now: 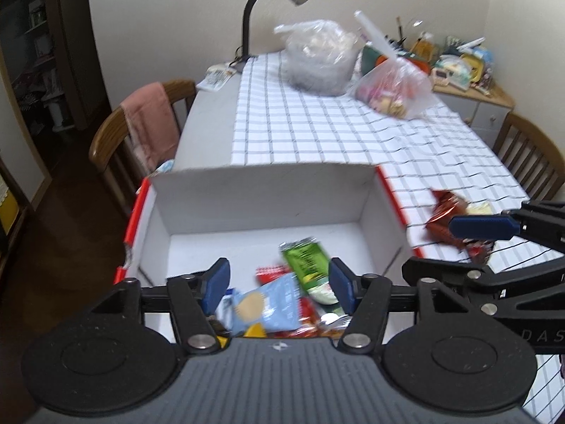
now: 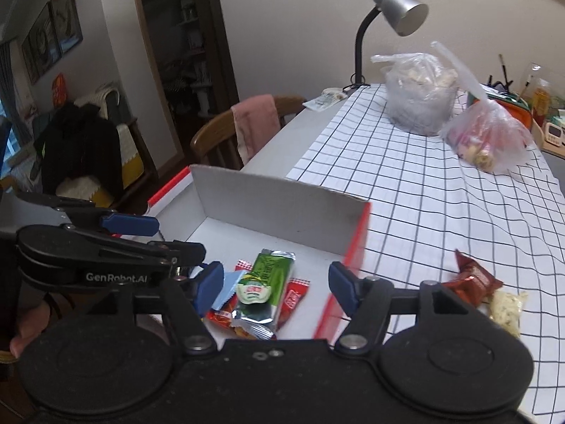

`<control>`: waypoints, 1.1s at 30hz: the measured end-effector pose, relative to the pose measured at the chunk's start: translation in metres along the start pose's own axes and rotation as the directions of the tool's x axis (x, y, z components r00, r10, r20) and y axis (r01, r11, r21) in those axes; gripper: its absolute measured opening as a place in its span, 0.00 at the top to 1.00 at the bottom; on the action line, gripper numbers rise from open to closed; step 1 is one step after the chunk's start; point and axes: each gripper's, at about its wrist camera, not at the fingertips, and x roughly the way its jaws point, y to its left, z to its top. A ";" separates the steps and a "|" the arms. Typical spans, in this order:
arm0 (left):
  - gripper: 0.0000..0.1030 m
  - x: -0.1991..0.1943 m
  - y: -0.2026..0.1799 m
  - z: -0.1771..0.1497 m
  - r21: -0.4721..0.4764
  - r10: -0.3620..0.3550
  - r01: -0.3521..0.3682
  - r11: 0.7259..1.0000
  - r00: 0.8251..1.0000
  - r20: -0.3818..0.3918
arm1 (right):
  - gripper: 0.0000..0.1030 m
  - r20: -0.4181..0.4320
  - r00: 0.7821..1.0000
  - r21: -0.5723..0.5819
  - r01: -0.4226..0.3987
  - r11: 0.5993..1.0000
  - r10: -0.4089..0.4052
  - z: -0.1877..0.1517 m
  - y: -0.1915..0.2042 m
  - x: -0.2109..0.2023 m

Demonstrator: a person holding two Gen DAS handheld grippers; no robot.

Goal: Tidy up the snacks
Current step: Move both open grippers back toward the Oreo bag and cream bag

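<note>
A: What is lost among the snacks in the box (image 1: pixel 197 219)?

B: The left gripper (image 1: pixel 279 288) covers the near end of the pile, and the blue packet (image 1: pixel 272 304) and green packet (image 1: pixel 310 268) are smeared by blur, so their print cannot be read.

A: And on the right?

B: The dark red packet (image 2: pixel 475 277) and the pale packet (image 2: pixel 506 312) are partly behind the right gripper (image 2: pixel 277 288). The clutter on the side cabinet (image 1: pixel 459 63) is too small to name.

White box (image 1: pixel 261 190) on table, open top. Green pack (image 2: pixel 263 282), blue pack (image 1: pixel 272 305), red packs inside. Brown pack (image 2: pixel 475 279) outside, beside box.
</note>
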 end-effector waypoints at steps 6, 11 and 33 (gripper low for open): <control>0.35 -0.004 -0.030 0.006 0.014 -0.048 0.047 0.999 0.999 0.023 | 0.28 0.038 0.999 0.035 0.021 0.999 -0.022 -0.007 -0.028 -0.026; 0.32 -0.005 -0.061 0.008 0.027 -0.096 0.095 0.995 0.995 0.035 | 0.21 0.058 0.997 0.054 0.045 0.998 -0.048 -0.016 -0.053 -0.045; 0.21 0.055 -0.196 0.023 0.062 -0.152 0.152 0.986 0.988 -0.010 | 0.01 -0.018 0.990 0.028 0.141 0.990 -0.141 -0.078 -0.191 -0.085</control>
